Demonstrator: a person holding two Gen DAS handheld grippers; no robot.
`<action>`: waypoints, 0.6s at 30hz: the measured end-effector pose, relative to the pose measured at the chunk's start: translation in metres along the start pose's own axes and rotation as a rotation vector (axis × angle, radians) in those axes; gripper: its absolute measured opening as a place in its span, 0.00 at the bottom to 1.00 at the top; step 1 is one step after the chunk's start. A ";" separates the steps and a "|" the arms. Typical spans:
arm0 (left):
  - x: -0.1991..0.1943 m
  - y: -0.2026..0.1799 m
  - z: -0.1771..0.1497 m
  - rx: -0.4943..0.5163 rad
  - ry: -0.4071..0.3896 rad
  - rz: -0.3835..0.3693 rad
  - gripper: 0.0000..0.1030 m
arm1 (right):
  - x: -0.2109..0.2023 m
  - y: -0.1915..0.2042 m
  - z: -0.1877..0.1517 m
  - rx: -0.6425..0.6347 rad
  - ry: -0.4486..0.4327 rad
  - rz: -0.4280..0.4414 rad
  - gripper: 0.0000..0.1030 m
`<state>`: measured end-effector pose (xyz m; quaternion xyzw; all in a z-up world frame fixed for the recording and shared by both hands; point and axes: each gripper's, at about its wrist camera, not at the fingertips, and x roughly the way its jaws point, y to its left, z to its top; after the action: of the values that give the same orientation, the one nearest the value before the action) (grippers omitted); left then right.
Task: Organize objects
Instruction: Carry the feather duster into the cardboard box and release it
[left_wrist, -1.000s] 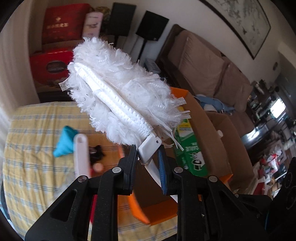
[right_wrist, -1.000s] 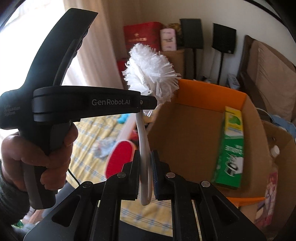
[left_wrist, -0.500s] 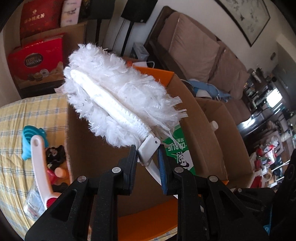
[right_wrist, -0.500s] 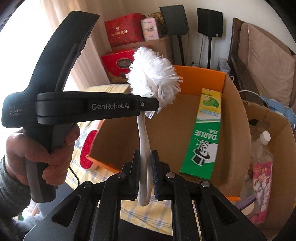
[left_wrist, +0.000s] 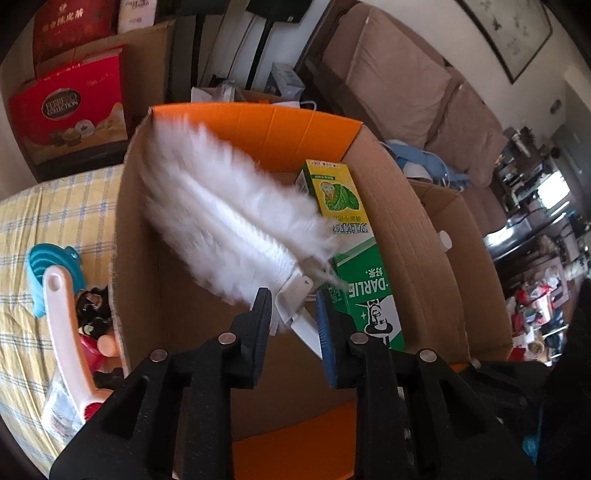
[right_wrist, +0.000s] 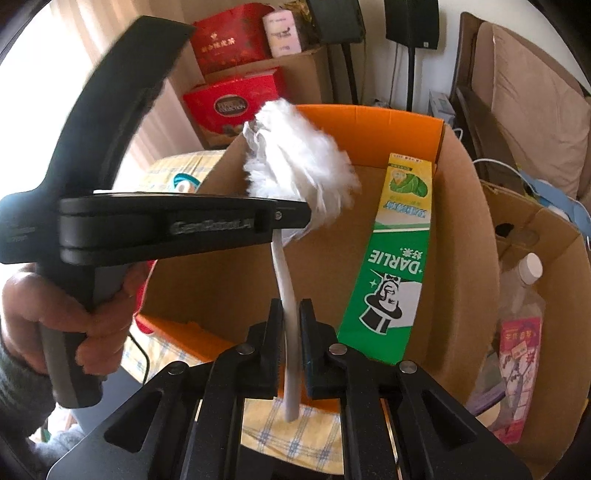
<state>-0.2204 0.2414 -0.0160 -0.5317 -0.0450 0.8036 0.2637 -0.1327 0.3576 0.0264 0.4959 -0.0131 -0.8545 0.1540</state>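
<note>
From the left wrist, I see my left gripper (left_wrist: 293, 319) at the neck of the white duster (left_wrist: 236, 221), where the fluffy head meets its white plastic base. Its jaws have just been opening a little: the base still sits between them, but there is a gap on the blue-padded side, so I read this grip as let go. The duster's head is blurred and angled down into the cardboard box (left_wrist: 406, 221), beside the green toothpaste carton (left_wrist: 364, 288) leaning on the box's right wall. On the checked cloth (left_wrist: 44, 206) left of the box lie a teal funnel (left_wrist: 44, 258) and a white-handled brush (left_wrist: 62, 317).

From the right wrist, my right gripper (right_wrist: 291, 345) is clenched on the duster's thin white handle (right_wrist: 286, 291), and the left gripper's body crosses the view, held in a hand (right_wrist: 66, 332).

To do this step well, I would open the left jaws fully clear first (the fibres snag easily), then lower the handle with the right so the duster lies along the box floor, away from the carton, before letting go.
</note>
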 end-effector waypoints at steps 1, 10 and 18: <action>-0.004 0.001 -0.001 0.006 -0.008 0.000 0.23 | 0.003 -0.001 0.001 0.002 0.006 -0.006 0.07; -0.035 0.019 -0.017 0.002 -0.037 -0.038 0.26 | 0.037 -0.016 0.002 0.024 0.069 -0.031 0.07; -0.070 0.015 -0.035 0.062 -0.092 -0.043 0.31 | 0.048 -0.025 0.001 0.013 0.122 -0.172 0.10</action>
<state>-0.1750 0.1878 0.0222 -0.4848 -0.0433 0.8223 0.2947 -0.1620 0.3675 -0.0182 0.5471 0.0333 -0.8328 0.0775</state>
